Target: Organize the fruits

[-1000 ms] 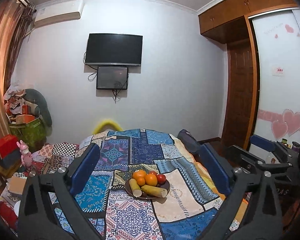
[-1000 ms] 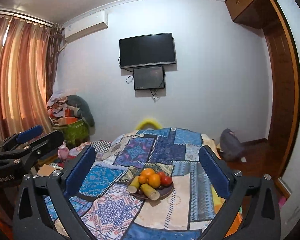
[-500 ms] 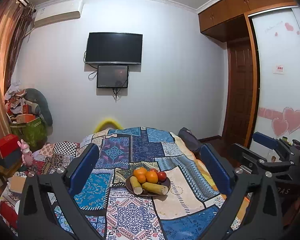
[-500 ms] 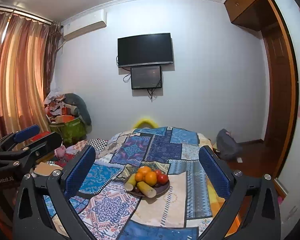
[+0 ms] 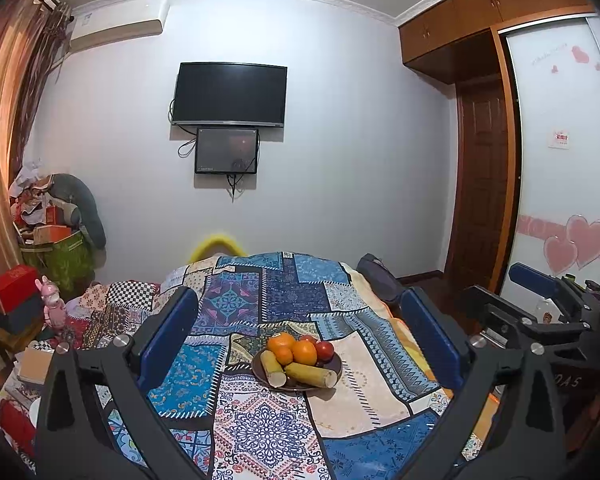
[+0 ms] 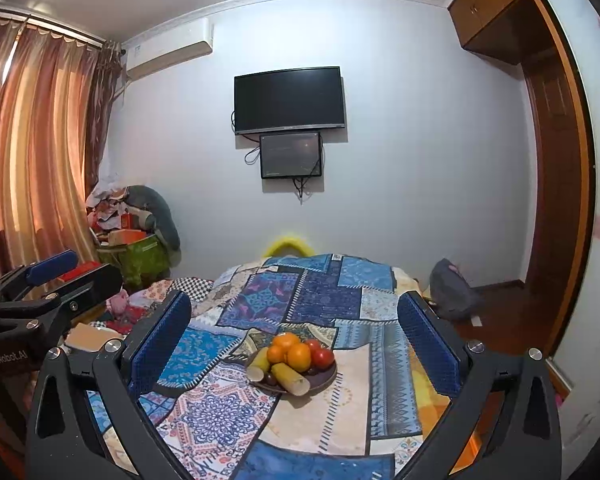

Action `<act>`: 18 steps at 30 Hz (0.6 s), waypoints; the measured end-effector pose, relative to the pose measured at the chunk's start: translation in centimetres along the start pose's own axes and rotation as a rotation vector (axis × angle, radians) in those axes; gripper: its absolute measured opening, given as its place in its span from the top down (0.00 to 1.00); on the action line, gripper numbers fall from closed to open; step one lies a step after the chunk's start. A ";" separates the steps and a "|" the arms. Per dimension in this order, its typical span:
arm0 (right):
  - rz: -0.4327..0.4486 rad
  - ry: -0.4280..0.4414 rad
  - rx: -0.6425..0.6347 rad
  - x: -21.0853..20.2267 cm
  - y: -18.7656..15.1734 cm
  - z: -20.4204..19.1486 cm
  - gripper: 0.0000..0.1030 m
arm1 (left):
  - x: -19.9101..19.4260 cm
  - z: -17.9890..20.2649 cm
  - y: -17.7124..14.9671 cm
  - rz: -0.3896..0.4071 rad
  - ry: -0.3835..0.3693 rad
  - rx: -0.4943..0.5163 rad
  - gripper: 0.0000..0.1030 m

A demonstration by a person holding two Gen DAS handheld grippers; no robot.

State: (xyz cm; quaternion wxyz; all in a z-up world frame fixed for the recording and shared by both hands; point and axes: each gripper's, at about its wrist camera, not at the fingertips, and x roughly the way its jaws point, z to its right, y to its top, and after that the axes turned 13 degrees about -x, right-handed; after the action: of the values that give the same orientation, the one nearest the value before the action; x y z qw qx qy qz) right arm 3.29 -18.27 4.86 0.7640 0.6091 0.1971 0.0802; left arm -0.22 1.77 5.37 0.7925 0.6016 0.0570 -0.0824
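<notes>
A dark plate (image 5: 336, 368) sits on a patchwork cloth (image 5: 260, 420) over a table. It holds oranges (image 5: 304, 352), a red apple (image 5: 325, 350) and two pale cut sugarcane pieces (image 5: 311, 375). The plate also shows in the right wrist view (image 6: 328, 372), with oranges (image 6: 299, 357), the apple (image 6: 322, 357) and sugarcane (image 6: 289, 378). My left gripper (image 5: 298, 336) is open and empty, held back from the plate. My right gripper (image 6: 294, 336) is open and empty, also short of the plate. Each gripper shows at the edge of the other's view.
A TV (image 5: 230, 94) and a smaller screen hang on the far wall. Boxes, a green bag (image 5: 56, 260) and a pink toy (image 5: 54, 304) are piled at the left. A wardrobe and door (image 5: 482, 184) stand at the right. A dark bag (image 6: 454, 290) lies on the floor.
Both grippers have shifted slightly, so the plate sits a little differently in each view. Both stay open and empty.
</notes>
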 end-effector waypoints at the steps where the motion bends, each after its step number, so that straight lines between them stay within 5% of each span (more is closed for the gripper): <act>1: 0.000 -0.001 0.000 0.0 0.0 0.0 0.00 | 0.0 0.0 0.0 0.000 0.000 0.000 0.00; 18: 0.002 -0.002 -0.003 -0.2 0.3 -0.1 0.00 | -0.2 0.0 0.1 -0.003 -0.010 0.006 0.00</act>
State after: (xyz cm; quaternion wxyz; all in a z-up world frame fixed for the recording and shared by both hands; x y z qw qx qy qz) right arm 3.07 -18.18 5.18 0.7649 0.6083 0.1957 0.0809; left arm -0.37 1.84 5.55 0.7907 0.6036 0.0538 -0.0867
